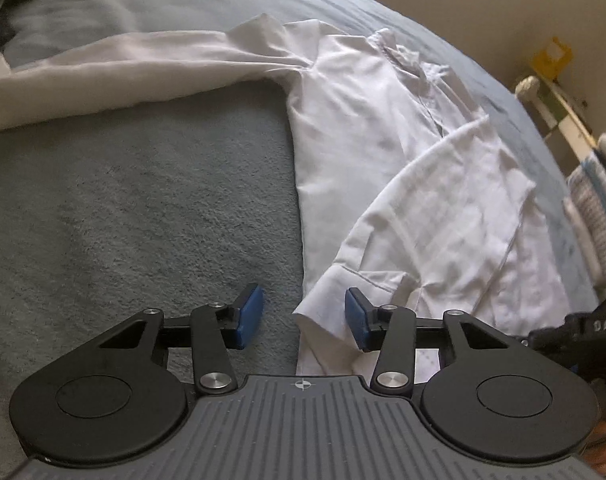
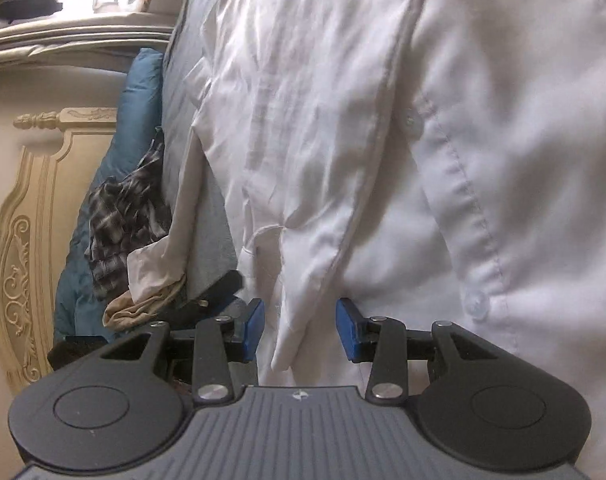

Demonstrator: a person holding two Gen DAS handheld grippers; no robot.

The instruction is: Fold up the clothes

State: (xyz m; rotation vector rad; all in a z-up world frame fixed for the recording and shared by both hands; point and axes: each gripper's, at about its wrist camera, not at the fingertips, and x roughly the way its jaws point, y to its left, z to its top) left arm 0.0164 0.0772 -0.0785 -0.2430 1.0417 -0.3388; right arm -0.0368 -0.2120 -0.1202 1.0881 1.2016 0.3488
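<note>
Shirt [image 1: 363, 128], white and buttoned, lies spread on the grey bed [image 1: 123, 200], 1 sleeve folded across its front. Both tools stand part open and empty: left tool [image 1: 303, 318] straddles the hem corner, right tool [image 2: 299, 330] a loose fold. Pinching only 1 layer would likely drag the folded sleeve askew.
</note>
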